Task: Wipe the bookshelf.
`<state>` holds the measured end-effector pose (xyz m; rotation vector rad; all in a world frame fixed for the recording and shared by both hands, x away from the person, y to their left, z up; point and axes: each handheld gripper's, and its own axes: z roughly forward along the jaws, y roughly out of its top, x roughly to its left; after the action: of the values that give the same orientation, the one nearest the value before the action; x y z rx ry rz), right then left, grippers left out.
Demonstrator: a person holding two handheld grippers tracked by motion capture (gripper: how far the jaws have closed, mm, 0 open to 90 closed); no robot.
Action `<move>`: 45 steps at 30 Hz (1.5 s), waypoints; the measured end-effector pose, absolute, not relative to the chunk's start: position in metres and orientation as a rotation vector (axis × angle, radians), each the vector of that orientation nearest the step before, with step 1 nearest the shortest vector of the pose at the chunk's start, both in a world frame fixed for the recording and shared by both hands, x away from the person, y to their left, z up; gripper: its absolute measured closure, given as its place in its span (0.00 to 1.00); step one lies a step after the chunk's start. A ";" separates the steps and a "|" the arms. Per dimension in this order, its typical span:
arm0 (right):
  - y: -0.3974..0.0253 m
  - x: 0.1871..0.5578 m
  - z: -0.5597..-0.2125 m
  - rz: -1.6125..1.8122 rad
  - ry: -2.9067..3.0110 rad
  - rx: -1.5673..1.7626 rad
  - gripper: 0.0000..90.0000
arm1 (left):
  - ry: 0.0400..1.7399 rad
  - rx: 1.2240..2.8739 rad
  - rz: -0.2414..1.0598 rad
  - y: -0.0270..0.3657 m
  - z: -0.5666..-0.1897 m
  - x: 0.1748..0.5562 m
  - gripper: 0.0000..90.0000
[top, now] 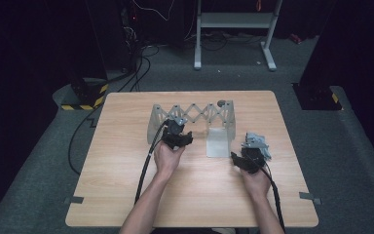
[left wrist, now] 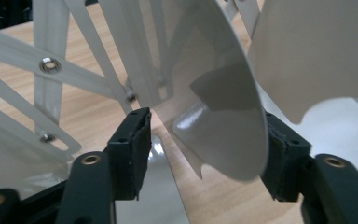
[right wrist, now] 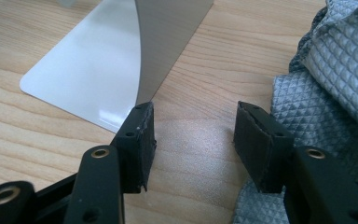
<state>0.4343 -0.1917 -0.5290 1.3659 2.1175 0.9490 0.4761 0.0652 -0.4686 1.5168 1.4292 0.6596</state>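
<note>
Left gripper (top: 177, 137), jaws wide, straddles a panel of the white folding rack (top: 193, 117); right gripper (top: 247, 161) gapes empty beside the grey cloth (top: 257, 143).

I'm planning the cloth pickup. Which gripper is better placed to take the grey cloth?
The right. The right gripper is open beside the grey cloth on the table, while the left gripper is open around a curved panel of the white folding rack.
</note>
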 end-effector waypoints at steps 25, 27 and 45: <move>-0.191 0.434 -0.529 0.950 2.122 1.361 0.52 | 1.428 1.534 0.705 0.077 -0.471 0.479 0.84; -0.191 0.434 -0.529 0.947 2.120 1.363 0.52 | 1.433 1.537 0.701 0.079 -0.471 0.479 0.86; -0.199 0.430 -0.528 1.040 2.090 1.391 0.85 | 1.427 1.532 0.692 0.089 -0.471 0.477 0.93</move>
<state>0.4299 -0.1987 -0.5278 1.3914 2.0901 1.0403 0.4768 0.0888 -0.4711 1.5323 1.4266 0.6925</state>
